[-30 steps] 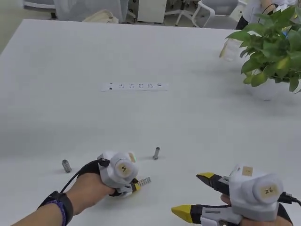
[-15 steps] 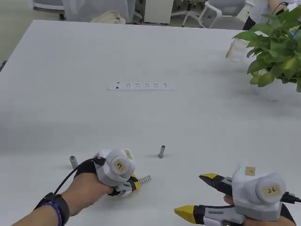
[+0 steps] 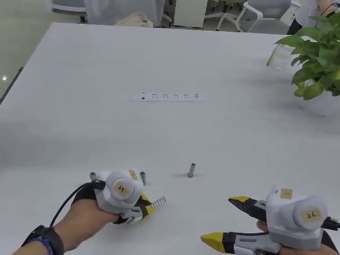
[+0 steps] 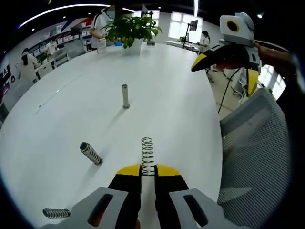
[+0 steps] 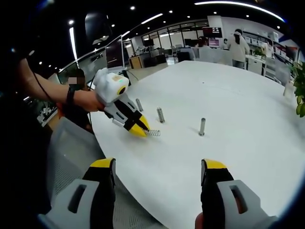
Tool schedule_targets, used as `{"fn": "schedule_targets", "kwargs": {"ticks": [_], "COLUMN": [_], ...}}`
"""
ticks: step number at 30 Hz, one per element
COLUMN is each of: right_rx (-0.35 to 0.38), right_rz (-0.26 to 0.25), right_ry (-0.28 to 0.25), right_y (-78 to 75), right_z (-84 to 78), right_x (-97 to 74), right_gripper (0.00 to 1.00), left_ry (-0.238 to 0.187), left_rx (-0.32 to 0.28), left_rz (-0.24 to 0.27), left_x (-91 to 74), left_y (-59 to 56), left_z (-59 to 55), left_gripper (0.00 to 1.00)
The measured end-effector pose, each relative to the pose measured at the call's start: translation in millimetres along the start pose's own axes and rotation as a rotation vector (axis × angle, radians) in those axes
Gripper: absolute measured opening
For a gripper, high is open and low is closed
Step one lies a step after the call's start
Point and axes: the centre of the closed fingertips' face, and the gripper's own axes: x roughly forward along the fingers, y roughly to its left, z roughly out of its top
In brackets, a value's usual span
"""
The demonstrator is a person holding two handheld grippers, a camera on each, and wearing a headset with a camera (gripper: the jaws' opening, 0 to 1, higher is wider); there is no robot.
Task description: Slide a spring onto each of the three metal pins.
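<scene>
Left gripper [image 4: 148, 168] clamped on 1 spring [image 4: 147, 153] by its near end: bring free end over upright bare pin [image 4: 125, 96] ahead-left of jaws, align axes before lowering; right gripper [image 5: 157, 168] spread, empty.

A round sticker [image 3: 311, 215] on the back of the right claw [image 3: 222, 220] reads "26". The second sticker [image 3: 122, 189], on the left claw [image 3: 147, 204], bears dark marks too small to read.

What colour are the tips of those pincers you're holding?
Yellow tips on black, seen best on the right gripper in the right gripper view.
</scene>
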Motion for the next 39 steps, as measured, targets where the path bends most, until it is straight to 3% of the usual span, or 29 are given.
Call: {"fn": "schedule_targets", "kwargs": {"ticks": [9,14,39], "right_rx": [-0.012,-0.014,-0.040], "right_rz": [0.019,0.026,0.063], "right_ry": [0.001,-0.003,-0.018], "right_y": [3.9,4.5,11.3], "right_z": [2.7,5.2,19.0], "right_x": [3.3,5.8,15.6], "right_gripper": [0.71,0.70,0.68], "left_ry": [-0.038,-0.065,-0.096], "left_rx": [-0.009,-0.047,-0.019], "left_rz": [0.032,0.062,0.113], "left_x": [-20.4,-30.6,-68.7], "left_y": [5.2,11.1,9.1], "left_z": [3.8,5.0,9.5], "left_gripper": [0.02,0.02,0.02]}}
